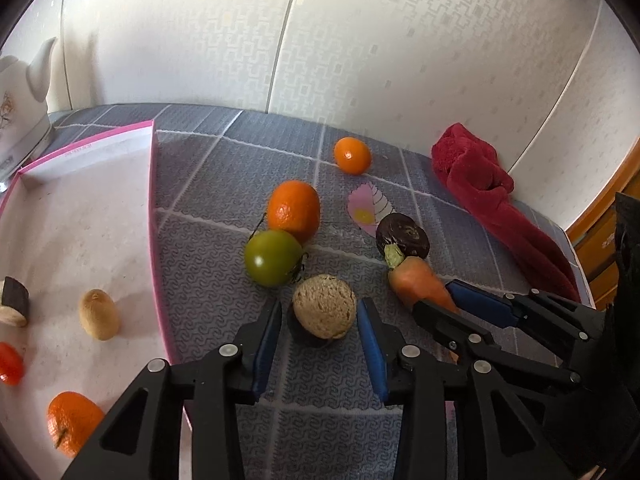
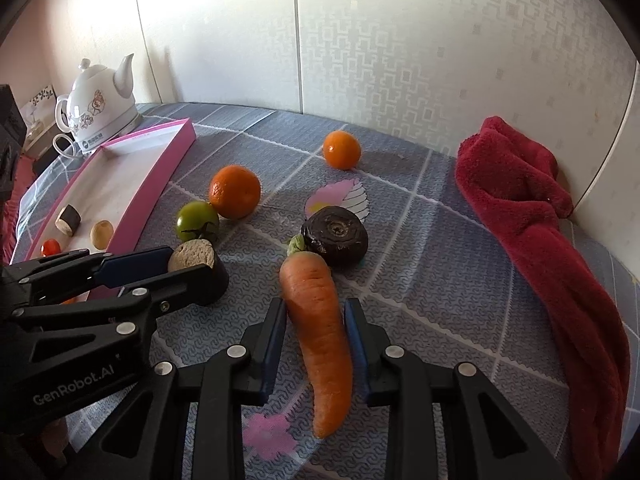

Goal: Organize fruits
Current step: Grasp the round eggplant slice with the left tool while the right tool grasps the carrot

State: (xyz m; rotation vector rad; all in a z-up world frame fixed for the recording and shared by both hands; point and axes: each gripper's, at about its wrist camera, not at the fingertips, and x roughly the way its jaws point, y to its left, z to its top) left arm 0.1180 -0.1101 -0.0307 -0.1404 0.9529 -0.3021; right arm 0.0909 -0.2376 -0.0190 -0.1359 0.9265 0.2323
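My left gripper (image 1: 320,324) is open, its jaws on either side of a tan-faced, dark-skinned half fruit (image 1: 324,306) on the grey cloth, with small gaps. My right gripper (image 2: 316,332) is open around a carrot (image 2: 320,328) lying on the cloth; its pads sit close to the carrot's sides. On the cloth lie a green tomato (image 1: 274,258), a large orange (image 1: 294,210), a small orange (image 1: 352,155) and a dark beet (image 2: 335,234). The pink-rimmed tray (image 1: 152,200) at left holds an orange (image 1: 72,422), a kiwi (image 1: 99,314), a red tomato (image 1: 10,364) and a dark cut piece (image 1: 15,302).
A red towel (image 2: 532,208) lies along the right side by the wall. A white teapot (image 2: 98,114) stands behind the tray. The patterned wall closes off the back. The table's right edge shows beside a wooden cabinet (image 1: 600,240).
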